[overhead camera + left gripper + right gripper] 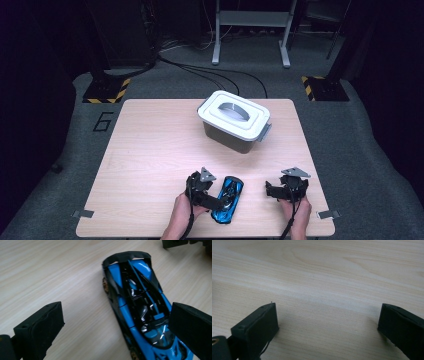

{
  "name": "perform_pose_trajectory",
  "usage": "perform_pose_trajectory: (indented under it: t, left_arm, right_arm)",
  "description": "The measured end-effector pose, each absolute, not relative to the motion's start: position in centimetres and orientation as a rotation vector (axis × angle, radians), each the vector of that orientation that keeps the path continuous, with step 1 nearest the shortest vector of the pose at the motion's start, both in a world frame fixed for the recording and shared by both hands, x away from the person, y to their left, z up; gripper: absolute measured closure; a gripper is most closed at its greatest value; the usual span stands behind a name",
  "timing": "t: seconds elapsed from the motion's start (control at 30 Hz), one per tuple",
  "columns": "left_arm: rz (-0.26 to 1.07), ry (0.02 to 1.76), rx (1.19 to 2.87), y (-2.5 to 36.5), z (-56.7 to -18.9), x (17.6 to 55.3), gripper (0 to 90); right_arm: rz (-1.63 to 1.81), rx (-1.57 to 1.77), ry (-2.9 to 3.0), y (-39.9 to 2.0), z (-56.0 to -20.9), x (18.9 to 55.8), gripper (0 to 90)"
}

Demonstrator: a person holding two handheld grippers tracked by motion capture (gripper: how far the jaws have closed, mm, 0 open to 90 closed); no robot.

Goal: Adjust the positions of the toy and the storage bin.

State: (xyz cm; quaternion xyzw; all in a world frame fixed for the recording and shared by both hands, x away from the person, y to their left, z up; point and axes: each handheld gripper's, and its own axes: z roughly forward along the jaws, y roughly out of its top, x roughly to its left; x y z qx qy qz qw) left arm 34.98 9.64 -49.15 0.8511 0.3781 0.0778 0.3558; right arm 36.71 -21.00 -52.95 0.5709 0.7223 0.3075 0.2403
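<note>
On the worktop (150, 145) you have two things: one blue and black toy car (228, 198) and one lidded box (234, 120). The car lies close to the near edge, roughly midway along it, its length running from the near edge toward the far one with a slight slant. The box, grey with a white lid, stands well apart from it, toward the far edge and a little to the right of the middle. Your left gripper (210, 197) sits just beside the car on its left, and in the left gripper view (115, 330) its jaws stand wide, one over bare wood to the side of the car, the other over the car's roof; whether that jaw touches the car you cannot tell from here. The car rests on its wheels, one gold-coloured wheel showing on its side. Your right gripper (281, 192) rests near the near right corner, apart from the car, and the right gripper view (327, 325) shows its jaws also spread wide with bare wood between them.
</note>
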Motion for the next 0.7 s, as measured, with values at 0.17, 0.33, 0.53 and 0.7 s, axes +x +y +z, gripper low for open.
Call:
perform_pose_trajectory:
  t: [0.17,0.33,0.53,0.7]
  left_arm:
    - [0.173,0.978,2.214,8.0,-49.5,35.2,0.2]
    - [0.142,0.949,2.250,6.3,-49.7,35.5,0.2]
    - [0.168,0.950,2.289,4.9,-50.5,35.5,1.9]
    - [0.218,0.958,2.319,4.6,-51.0,35.4,11.3]
  right_arm:
    - [0.842,1.564,1.975,-21.0,-52.9,36.7,1.9]
    - [0.842,1.563,1.973,-21.0,-52.9,36.7,2.2]
    - [0.843,1.565,1.971,-21.0,-52.9,36.7,2.3]
    - [0.845,1.559,1.971,-21.0,-53.0,36.7,2.4]
